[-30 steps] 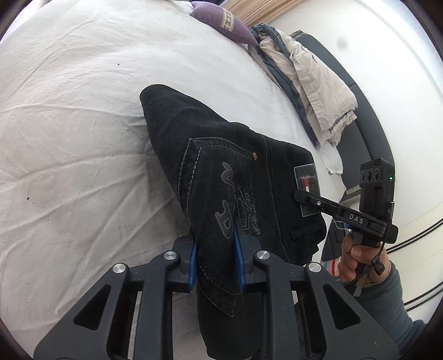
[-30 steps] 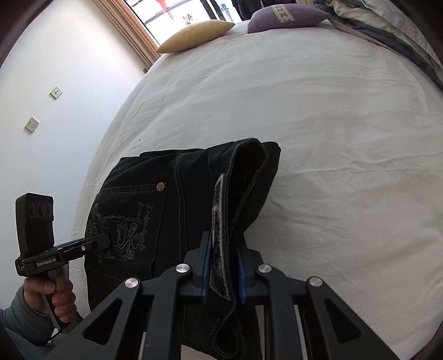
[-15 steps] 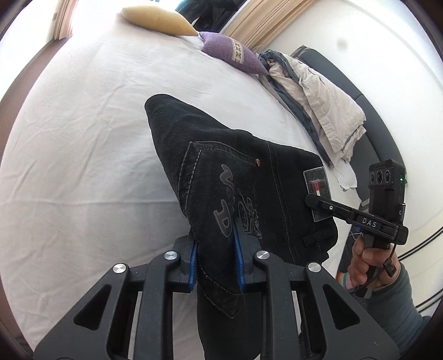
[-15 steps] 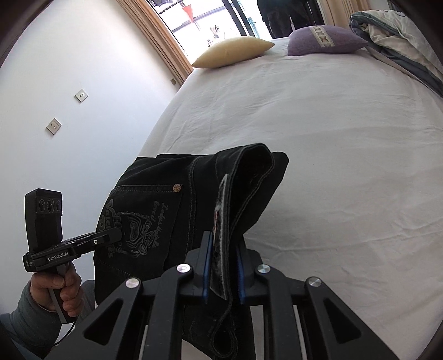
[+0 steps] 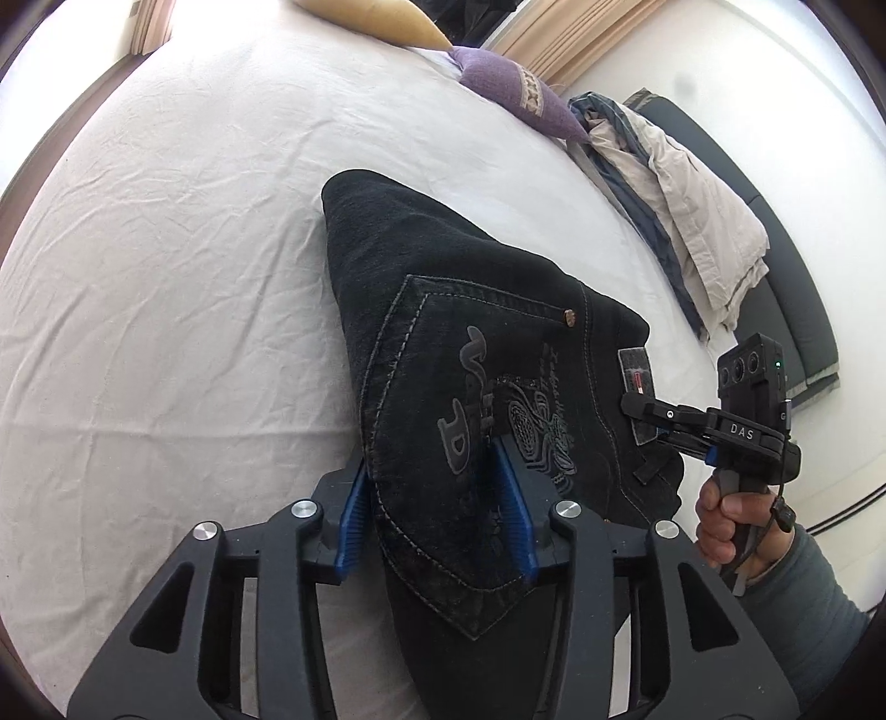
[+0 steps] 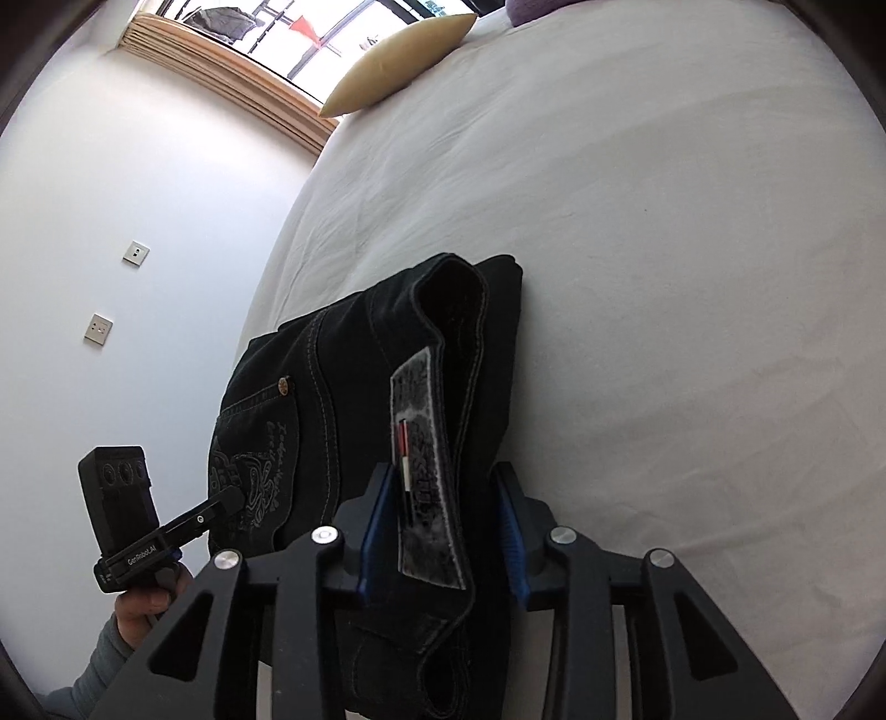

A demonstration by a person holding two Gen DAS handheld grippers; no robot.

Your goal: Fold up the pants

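Observation:
Black jeans (image 5: 443, 310) lie folded on a white bed (image 5: 166, 277), back pocket with embroidery facing up. My left gripper (image 5: 434, 498) stands open around the pocket edge of the jeans, its blue pads apart from the cloth. My right gripper (image 6: 440, 520) stands open around the waistband with its grey label (image 6: 423, 465). The jeans also show in the right wrist view (image 6: 354, 387). Each gripper shows in the other's view: the right one (image 5: 659, 415) at the waistband, the left one (image 6: 221, 504) at the pocket.
A purple cushion (image 5: 515, 99) and a yellow cushion (image 5: 376, 22) lie at the bed's far end. A pile of beige and grey clothes (image 5: 681, 199) lies at the right edge beside a dark sofa (image 5: 786, 288). A white wall (image 6: 138, 221) runs along the left side.
Both grippers have opened and let go of the jeans. The jeans, held lifted before, now rest on the bed. Both cameras have tilted upward.

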